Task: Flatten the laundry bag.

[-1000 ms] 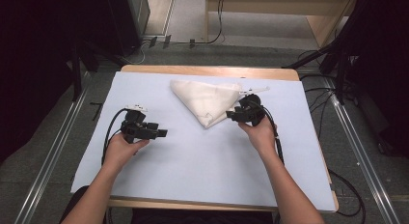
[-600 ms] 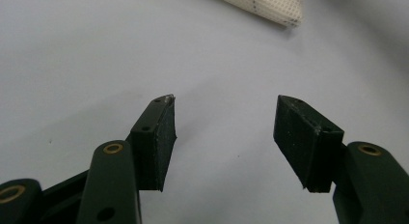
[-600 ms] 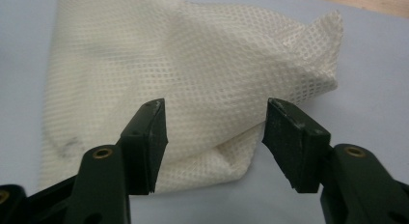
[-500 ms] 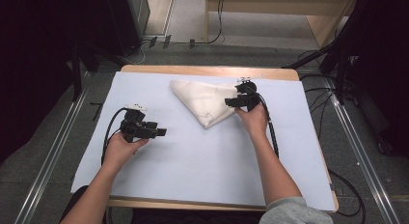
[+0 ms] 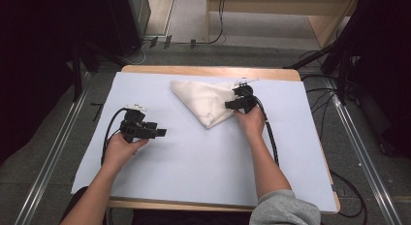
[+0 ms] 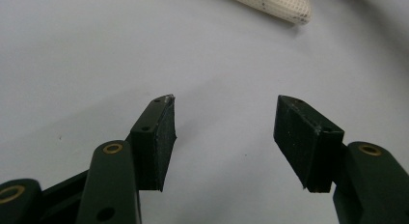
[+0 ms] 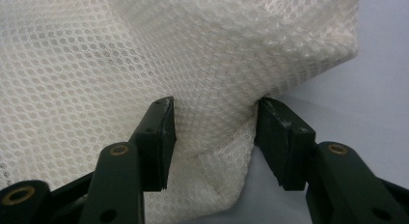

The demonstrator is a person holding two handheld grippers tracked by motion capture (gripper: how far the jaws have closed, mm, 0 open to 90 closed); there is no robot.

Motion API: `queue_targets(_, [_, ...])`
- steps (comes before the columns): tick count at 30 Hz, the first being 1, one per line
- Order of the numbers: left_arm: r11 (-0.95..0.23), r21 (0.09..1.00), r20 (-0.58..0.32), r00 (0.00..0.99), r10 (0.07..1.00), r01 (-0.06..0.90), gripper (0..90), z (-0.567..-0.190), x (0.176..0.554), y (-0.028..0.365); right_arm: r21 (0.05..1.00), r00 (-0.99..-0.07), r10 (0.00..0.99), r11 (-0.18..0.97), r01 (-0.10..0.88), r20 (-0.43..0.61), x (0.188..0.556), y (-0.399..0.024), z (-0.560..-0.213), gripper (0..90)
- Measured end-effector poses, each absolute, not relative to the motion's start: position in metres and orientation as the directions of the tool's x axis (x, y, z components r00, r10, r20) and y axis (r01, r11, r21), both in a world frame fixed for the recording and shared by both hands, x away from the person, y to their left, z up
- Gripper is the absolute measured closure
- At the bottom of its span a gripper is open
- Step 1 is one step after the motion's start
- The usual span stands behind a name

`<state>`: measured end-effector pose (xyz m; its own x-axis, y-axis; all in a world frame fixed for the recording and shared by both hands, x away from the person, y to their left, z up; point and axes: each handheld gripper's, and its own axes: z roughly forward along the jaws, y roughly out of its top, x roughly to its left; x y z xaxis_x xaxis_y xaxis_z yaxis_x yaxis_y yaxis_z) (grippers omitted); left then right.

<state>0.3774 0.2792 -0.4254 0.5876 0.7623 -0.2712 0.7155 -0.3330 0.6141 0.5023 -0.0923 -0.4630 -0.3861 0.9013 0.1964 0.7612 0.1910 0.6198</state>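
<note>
I am looking down on a table covered by a pale blue-grey sheet (image 5: 203, 162), with two forearms reaching in from the near edge, each hand holding a black two-jaw gripper. A white mesh cloth (image 5: 206, 99) lies folded into a rough triangle on the far half of the sheet, a little right of centre, with its point aimed toward the near edge. My right gripper (image 5: 231, 104) sits at the right-hand edge of that cloth, low on the table, its cable trailing back along the forearm. In the right gripper view, the white mesh cloth (image 7: 144, 55) bulges between the two black jaws; a fold of it fills the gap and touches both pads, and a loose layer hangs below. These jaws have just been closing in on the fold, and they stand fairly wide around the bunched fabric rather than squeezed tight, so I read it as a loose pinch on the cloth. My left gripper (image 5: 162, 133) rests well apart from the cloth, on the left part of the sheet, pointing to the right. In the left gripper view its jaws are spread wide with nothing between them, just the bare sheet (image 6: 96, 50), and one corner of the mesh cloth (image 6: 275, 4) shows far ahead near the top edge.
</note>
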Motion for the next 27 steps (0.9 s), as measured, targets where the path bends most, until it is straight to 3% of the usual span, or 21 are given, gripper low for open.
queue_targets(5, [-0.334, 0.61, -0.275, 0.588, 0.761, 0.718, 40.8, -0.427, 0.378, 0.278, 0.623, -0.403, 0.901, 0.225, 0.749, 0.159, 0.503, -0.091, -0.462, 56.8])
queue_targets(14, [-0.332, 0.606, -0.277, 0.583, 0.764, 0.723, 40.8, -0.428, 0.379, 0.279, 0.635, -0.427, 0.901, 0.286, 0.718, 0.077, 0.501, -0.087, -0.461, 77.4])
queue_targets(16, [-0.337, 0.601, -0.275, 0.584, 0.764, 0.725, 40.7, -0.428, 0.379, 0.28, 0.634, -0.434, 0.899, 0.301, 0.712, 0.061, 0.501, -0.086, -0.46, 85.3])
queue_targets(27, [-0.333, 0.572, -0.295, 0.567, 0.769, 0.75, 39.4, -0.43, 0.381, 0.289, 0.65, -0.456, 0.876, 0.257, 0.716, 0.156, 0.494, -0.093, -0.435, 88.4])
